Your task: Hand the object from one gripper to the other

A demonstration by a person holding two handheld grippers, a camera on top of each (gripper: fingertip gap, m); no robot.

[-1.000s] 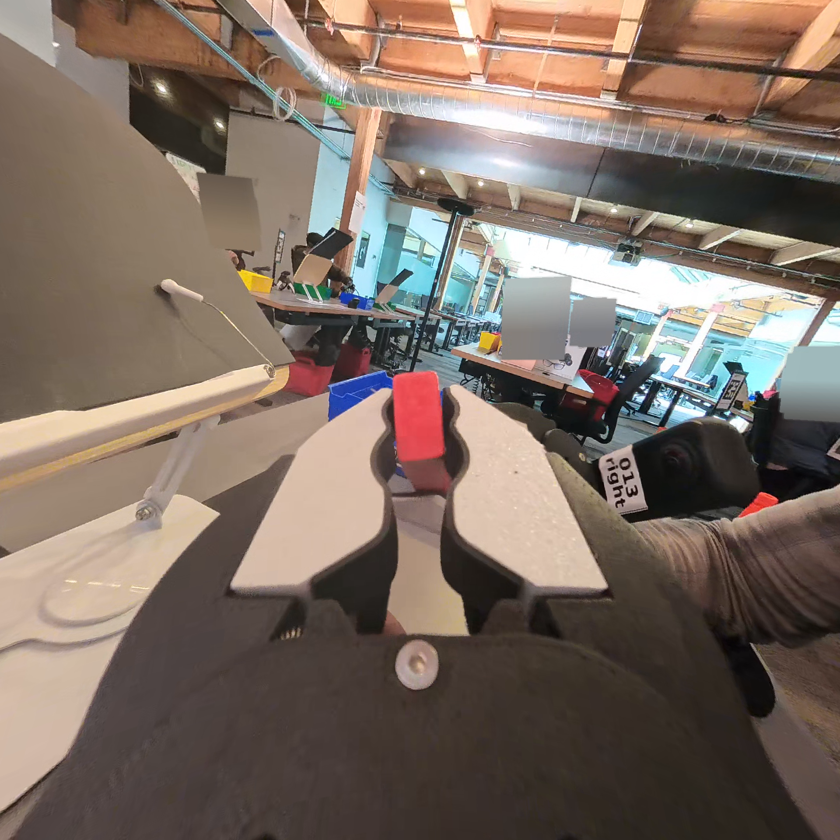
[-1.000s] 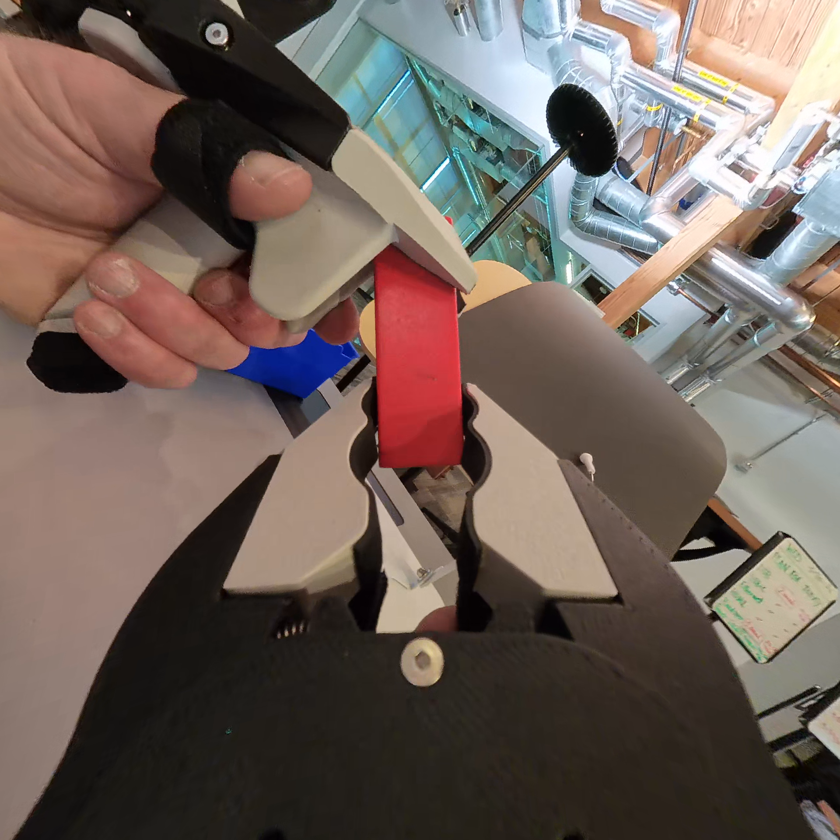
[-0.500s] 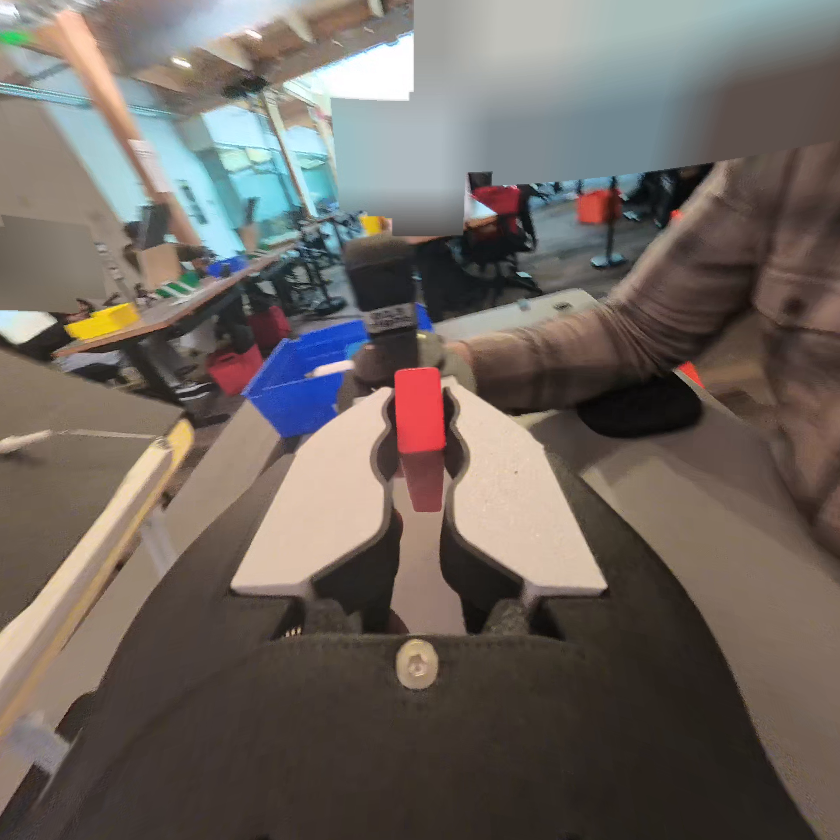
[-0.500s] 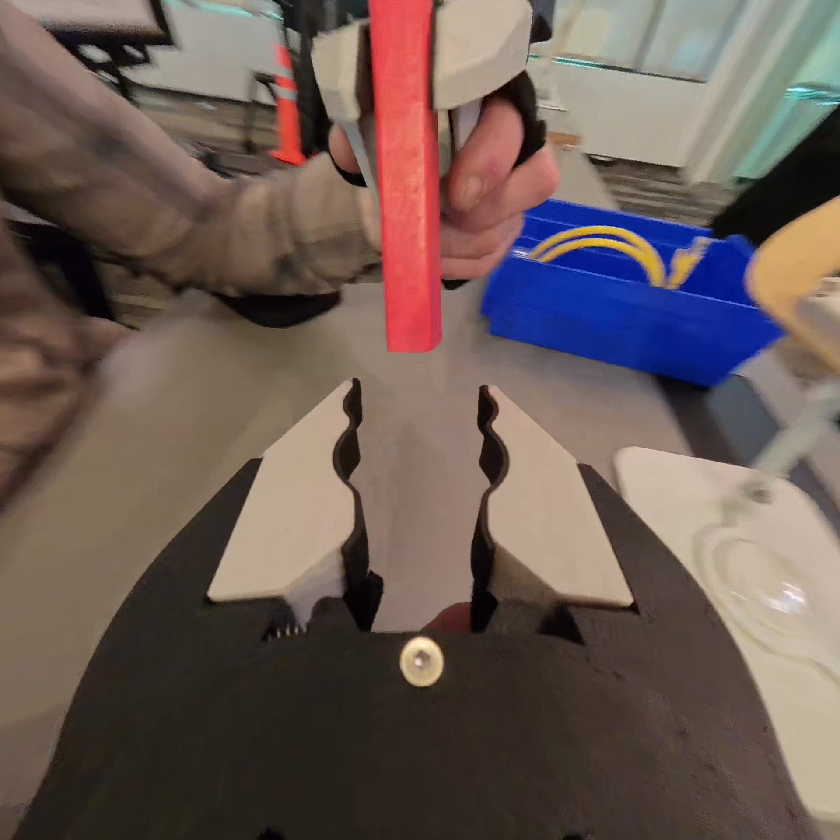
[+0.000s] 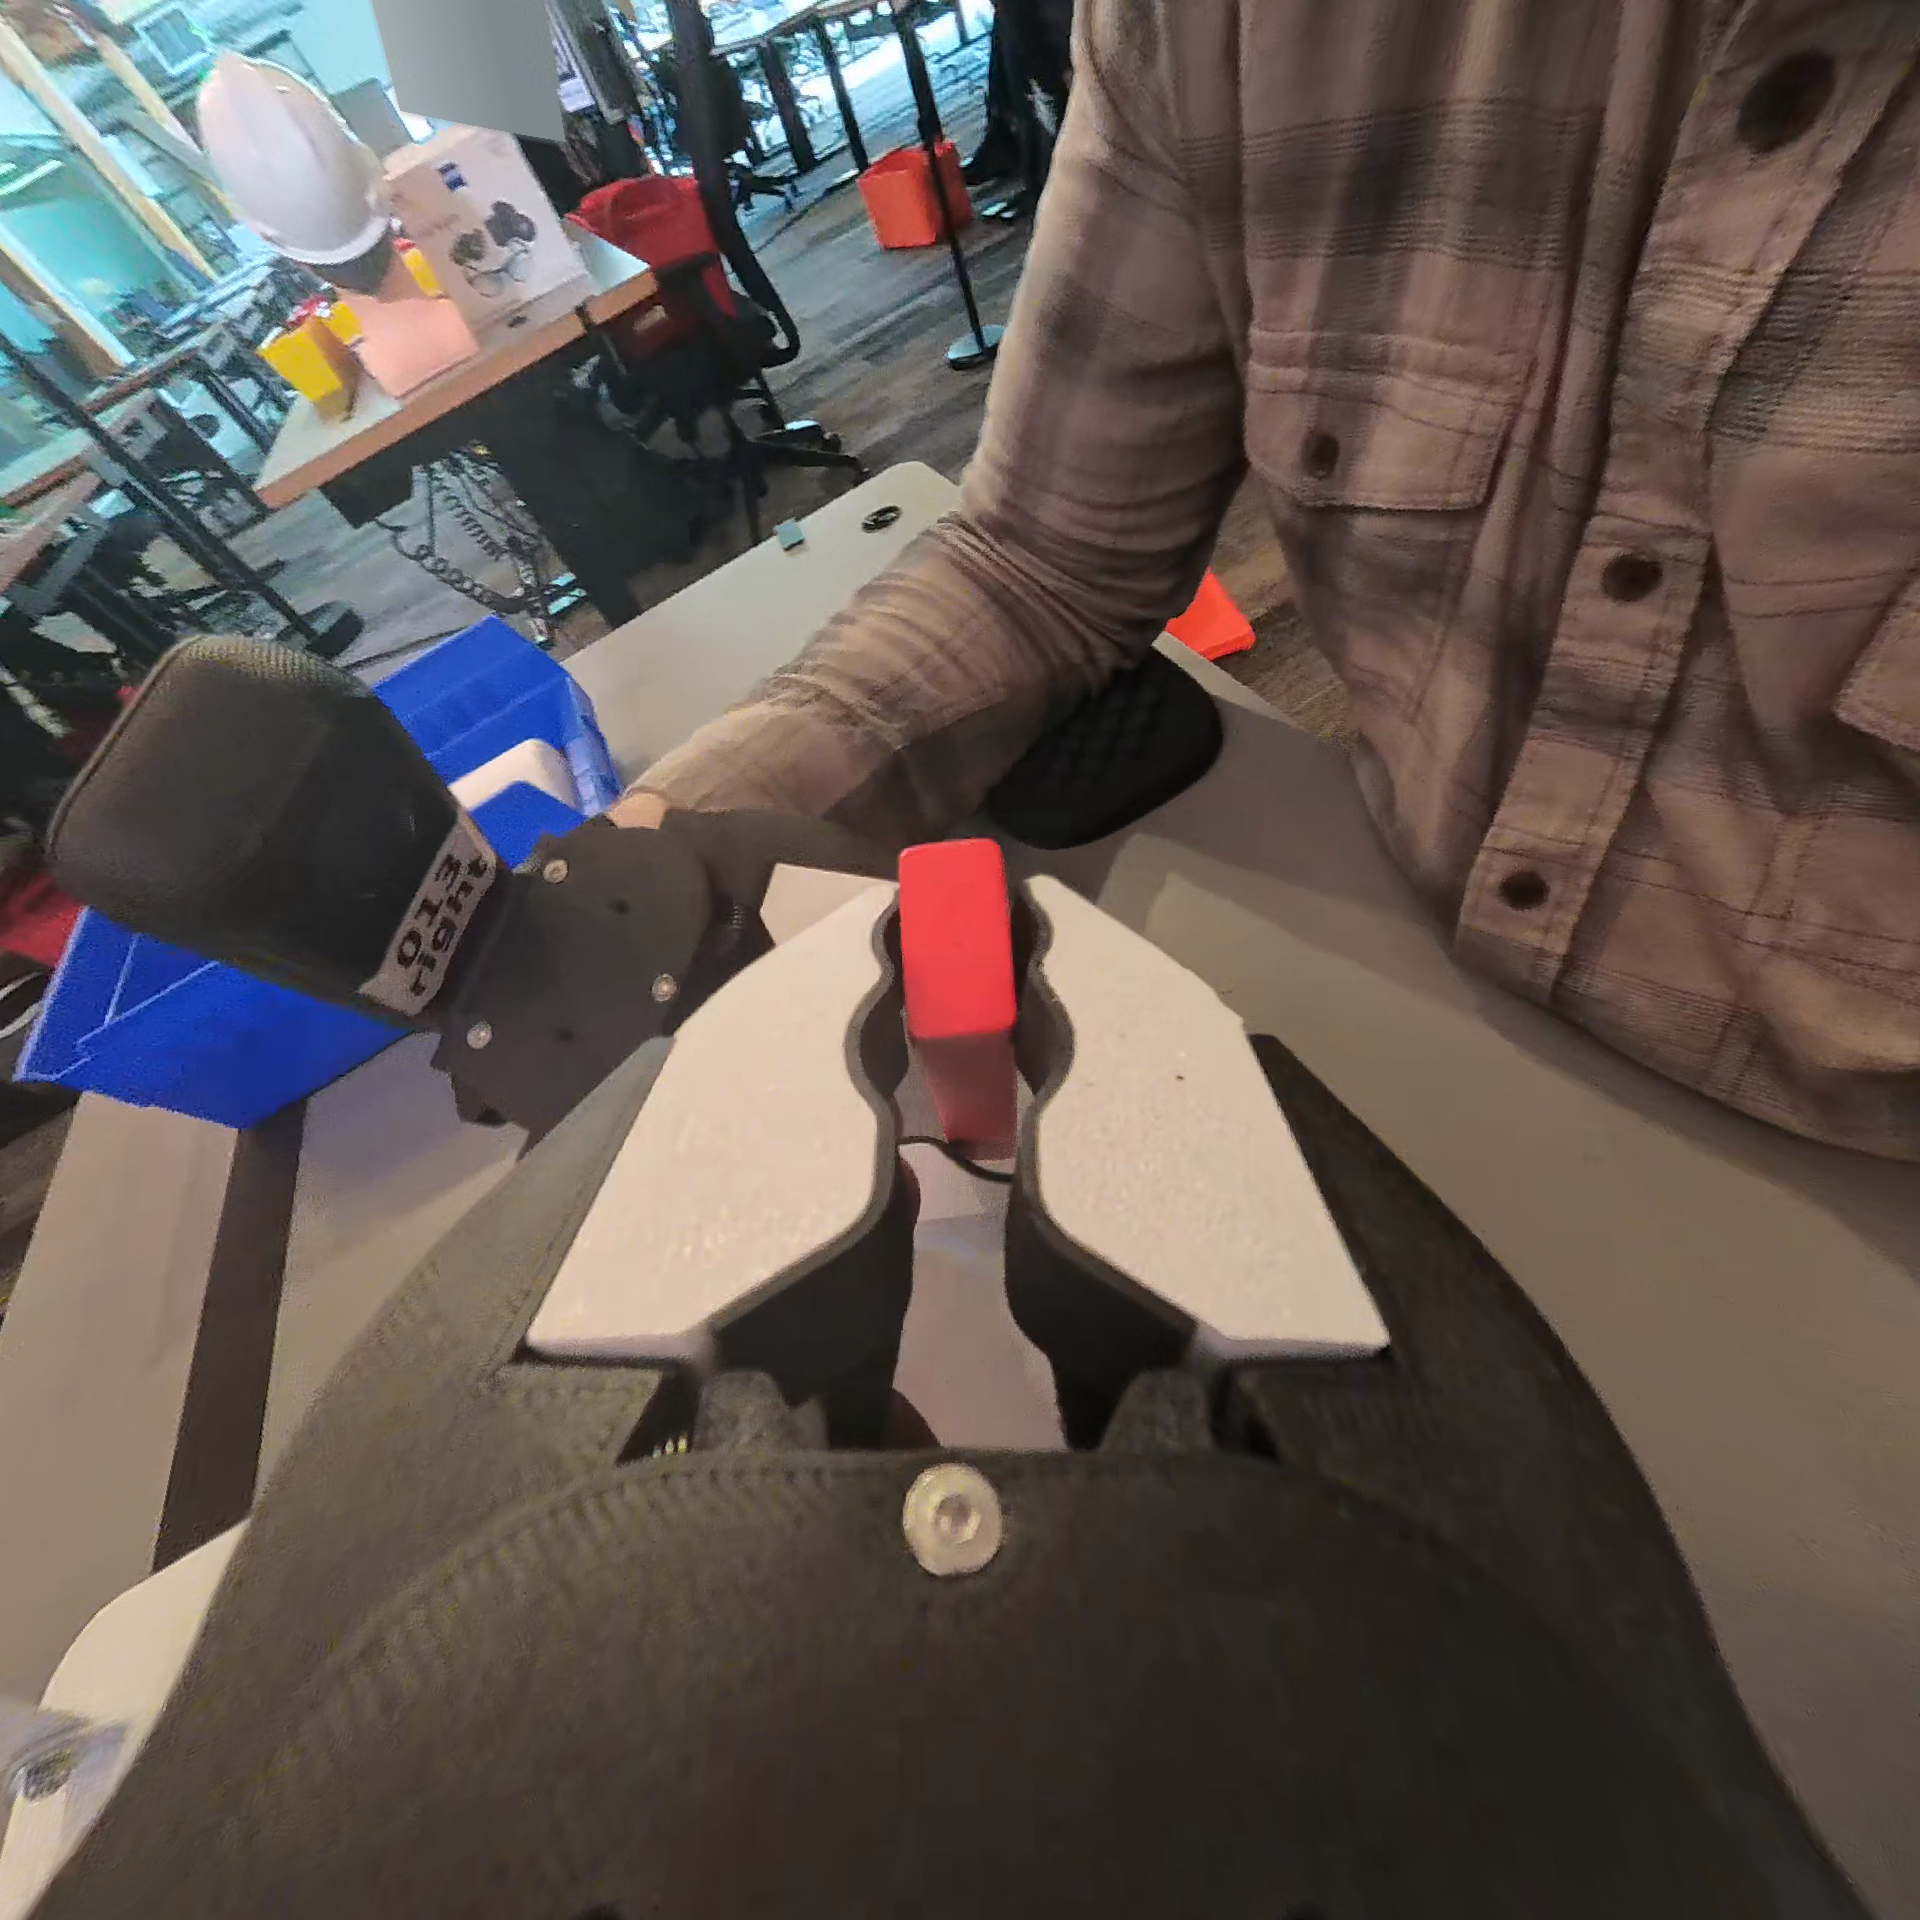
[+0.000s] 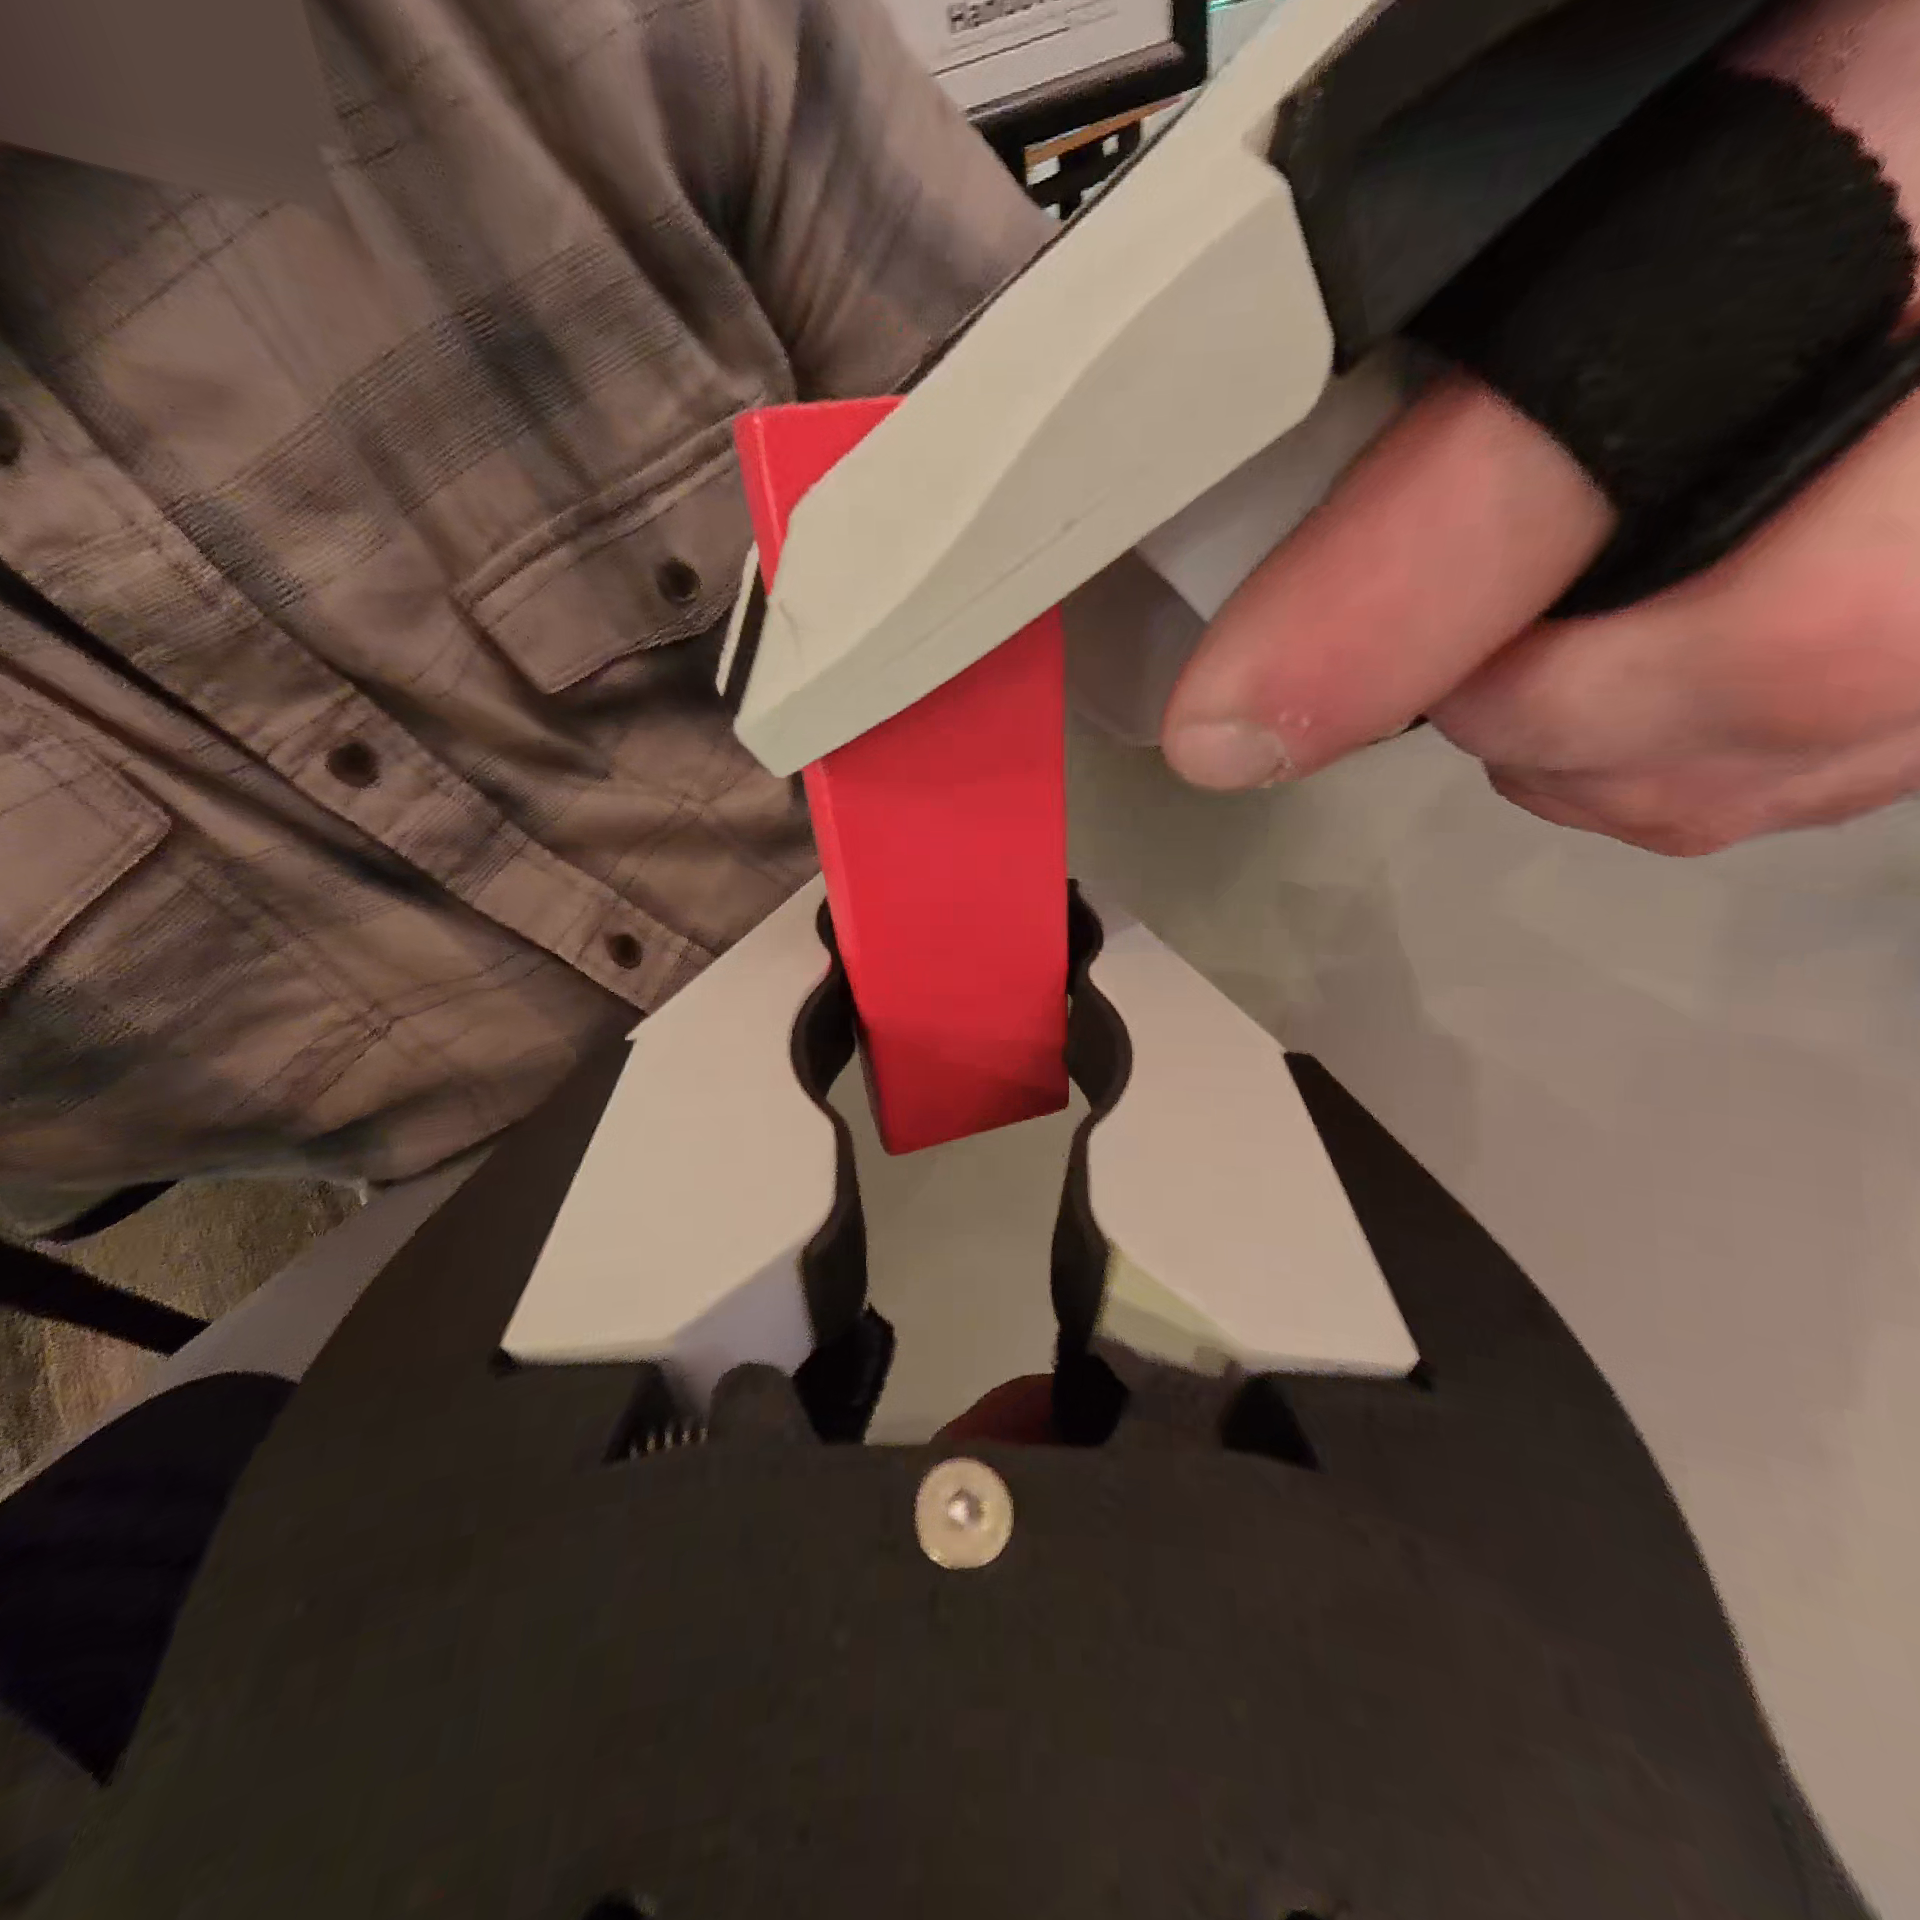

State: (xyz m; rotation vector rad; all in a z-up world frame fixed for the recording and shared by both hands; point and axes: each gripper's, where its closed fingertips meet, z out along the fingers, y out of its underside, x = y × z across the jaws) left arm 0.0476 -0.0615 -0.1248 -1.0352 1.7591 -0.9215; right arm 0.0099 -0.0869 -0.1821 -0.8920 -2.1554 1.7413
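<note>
A red rectangular block (image 5: 956, 966) is held above the grey table (image 5: 1558, 1226). My left gripper (image 5: 961, 904) is shut on its upper part. In the right wrist view my right gripper (image 6: 948, 904) is shut on the lower end of the block (image 6: 945, 831), with both pads touching its sides. A white finger of the left gripper (image 6: 1039, 499) crosses the block's upper part there. In the left wrist view the right gripper's black body (image 5: 582, 966) comes in from the left, and its fingertips are hidden under my left fingers.
A person in a plaid shirt (image 5: 1558, 520) stands close at the table's far edge. A blue bin (image 5: 208, 1018) sits at the left and a black pad (image 5: 1101, 769) lies by the sleeve. A hand (image 6: 1455, 644) grips the left gripper. Some 7 centimeters of space lies between my two pairs of fingers.
One second ago both grippers held the block. Half a second ago my right gripper was open and apart from it. Now it is shut on the lower end again. Both grippers have swung toward the person.
</note>
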